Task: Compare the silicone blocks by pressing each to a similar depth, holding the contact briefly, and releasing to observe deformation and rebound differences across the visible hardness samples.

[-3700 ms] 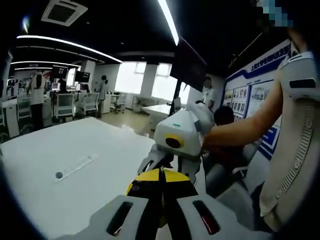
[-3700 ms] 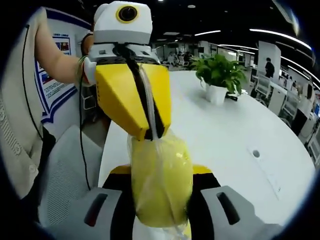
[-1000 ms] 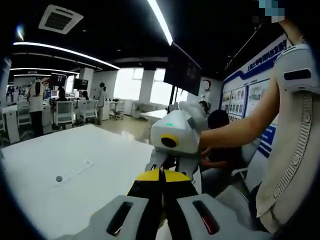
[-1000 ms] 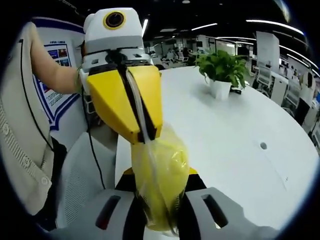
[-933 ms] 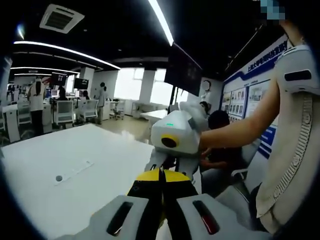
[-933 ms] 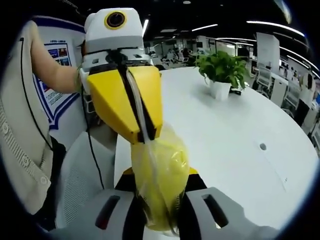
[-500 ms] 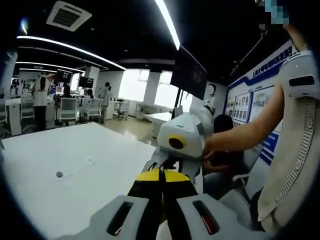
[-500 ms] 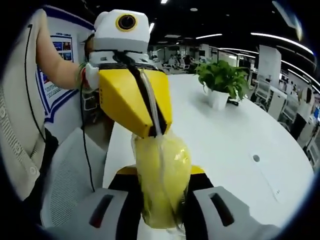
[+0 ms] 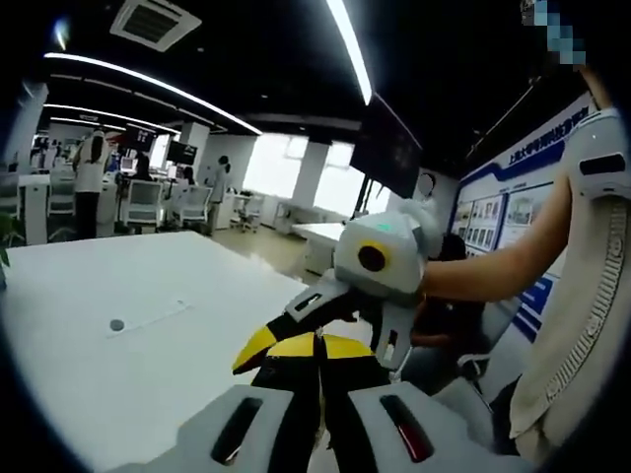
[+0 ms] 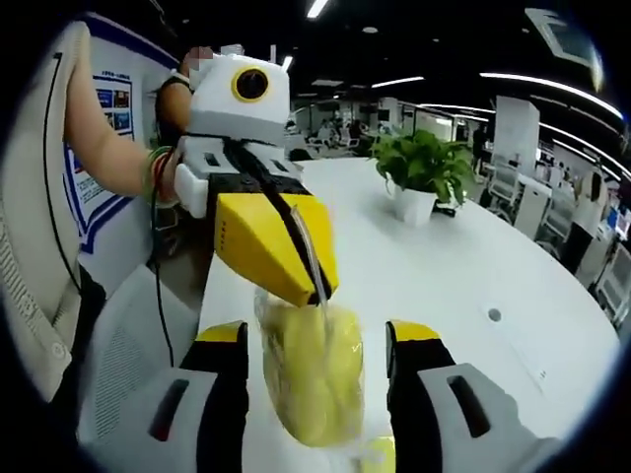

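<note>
- My left gripper [image 10: 314, 286] comes in from the left of the right gripper view; its yellow jaws are clenched on the top edge of a clear plastic bag [image 10: 314, 370], and a yellow silicone block [image 10: 308, 389] hangs inside it
- My right gripper [image 10: 315, 340] has its jaws spread wide, one on either side of the bag; neither jaw touches it
- In the left gripper view my left gripper [image 9: 317, 347] has its yellow tips pressed together; the right gripper [image 9: 325, 340] hovers just beyond them, jaws parted
- Bag and block hang above the near edge of a white table [image 10: 444, 286]; they block part of my view of it
- A potted plant [image 10: 422, 175] stands well back on the table; a round hole [image 10: 494, 315] sits to the right
- Office chairs [image 9: 148, 202] and standing people [image 9: 91, 172] are far off; a dark screen [image 9: 386, 148] hangs overhead
</note>
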{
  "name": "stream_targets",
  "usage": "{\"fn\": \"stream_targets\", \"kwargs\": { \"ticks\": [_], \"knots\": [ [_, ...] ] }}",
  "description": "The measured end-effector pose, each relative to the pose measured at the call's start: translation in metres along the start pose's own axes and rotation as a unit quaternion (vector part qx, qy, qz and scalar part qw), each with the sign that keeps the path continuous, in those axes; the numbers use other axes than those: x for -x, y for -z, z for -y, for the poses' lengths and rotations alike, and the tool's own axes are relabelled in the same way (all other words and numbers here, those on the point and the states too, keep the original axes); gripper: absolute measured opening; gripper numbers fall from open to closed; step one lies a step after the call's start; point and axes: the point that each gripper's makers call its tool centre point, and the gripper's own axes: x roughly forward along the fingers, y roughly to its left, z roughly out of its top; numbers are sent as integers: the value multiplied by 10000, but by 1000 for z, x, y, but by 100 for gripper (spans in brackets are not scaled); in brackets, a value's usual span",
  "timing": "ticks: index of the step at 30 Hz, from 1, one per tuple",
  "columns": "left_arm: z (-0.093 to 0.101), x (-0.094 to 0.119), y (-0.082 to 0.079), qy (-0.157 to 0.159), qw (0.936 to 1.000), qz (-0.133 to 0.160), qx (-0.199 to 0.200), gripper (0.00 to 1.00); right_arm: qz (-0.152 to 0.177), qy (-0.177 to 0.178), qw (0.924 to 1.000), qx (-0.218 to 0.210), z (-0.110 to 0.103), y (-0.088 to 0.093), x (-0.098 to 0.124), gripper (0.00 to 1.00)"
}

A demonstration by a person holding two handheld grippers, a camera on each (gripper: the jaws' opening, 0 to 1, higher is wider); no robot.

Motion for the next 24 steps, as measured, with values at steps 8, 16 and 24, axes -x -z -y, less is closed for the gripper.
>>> {"fn": "stream_targets", "kwargs": {
  "ticks": [8,16,24],
  "knots": [
    [-4,5,3,-58,9999,88,137,0,79,292,9995,-66,-1,1,8,60],
    [-13,7,8,-190,9995,97,235,0,205,589,9977,-266,0,4,19,63],
    [-22,6,9,-294,9988,149,348,0,373,995,9921,-665,2,16,31,69]
  ]
}}
